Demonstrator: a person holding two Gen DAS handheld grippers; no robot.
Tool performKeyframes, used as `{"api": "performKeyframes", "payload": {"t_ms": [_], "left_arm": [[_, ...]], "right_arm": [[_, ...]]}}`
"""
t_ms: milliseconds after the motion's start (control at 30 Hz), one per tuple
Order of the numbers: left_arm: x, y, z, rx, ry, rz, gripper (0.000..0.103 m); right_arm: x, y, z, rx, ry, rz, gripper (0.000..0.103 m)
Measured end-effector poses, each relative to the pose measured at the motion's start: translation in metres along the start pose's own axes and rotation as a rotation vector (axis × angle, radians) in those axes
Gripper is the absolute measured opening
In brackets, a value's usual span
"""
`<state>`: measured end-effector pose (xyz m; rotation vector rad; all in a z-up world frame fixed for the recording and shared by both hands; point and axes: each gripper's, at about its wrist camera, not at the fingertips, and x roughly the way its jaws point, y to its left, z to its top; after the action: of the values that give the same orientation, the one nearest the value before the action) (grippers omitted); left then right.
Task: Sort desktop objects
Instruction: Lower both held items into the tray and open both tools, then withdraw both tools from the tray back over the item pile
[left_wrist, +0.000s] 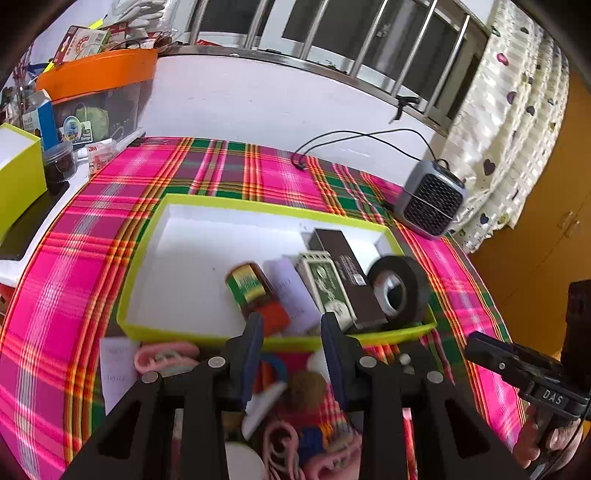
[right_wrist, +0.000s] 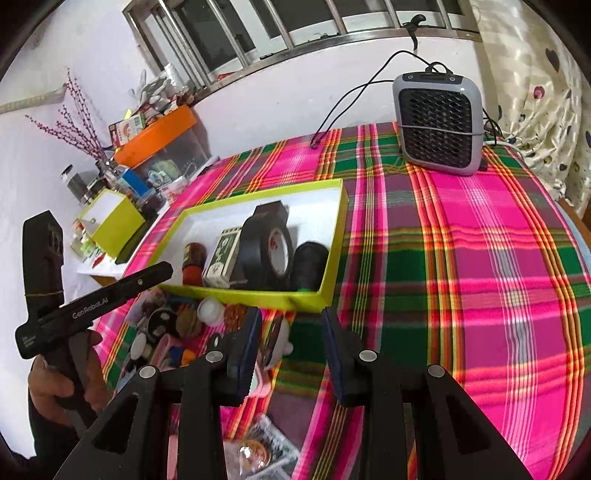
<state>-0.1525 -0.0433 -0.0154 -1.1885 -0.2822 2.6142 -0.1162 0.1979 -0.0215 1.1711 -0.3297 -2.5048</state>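
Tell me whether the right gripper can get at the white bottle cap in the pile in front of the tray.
Probably yes: the white cap lies uncovered just left of the open right gripper, nothing between them.

Bright daylight is lighting both fisheye views; edges are curving and darkening, and the plaid tablecloth is smearing with motion blur.

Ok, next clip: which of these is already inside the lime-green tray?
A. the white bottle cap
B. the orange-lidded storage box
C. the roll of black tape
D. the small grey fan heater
C: the roll of black tape stands on edge inside the lime-green tray, beside a green card box; the fan heater sits on the tablecloth beyond it.
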Motion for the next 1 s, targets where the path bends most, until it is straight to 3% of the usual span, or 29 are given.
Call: {"api": "performKeyframes", "payload": {"t_ms": [267, 1000], "left_arm": [[-0.011, -0.014, -0.029, 0.014, 0.024, -0.027, 0.032], [-0.044, -0.042, -0.058, 0.069, 0.015, -0.060, 0.032]], "right_arm": [[-0.012, 0.010, -0.016, -0.019, 0.009, 0.015, 0.035], [-0.034, 0.035, -0.046, -0.133, -0.014, 0.012, 0.035]]}}
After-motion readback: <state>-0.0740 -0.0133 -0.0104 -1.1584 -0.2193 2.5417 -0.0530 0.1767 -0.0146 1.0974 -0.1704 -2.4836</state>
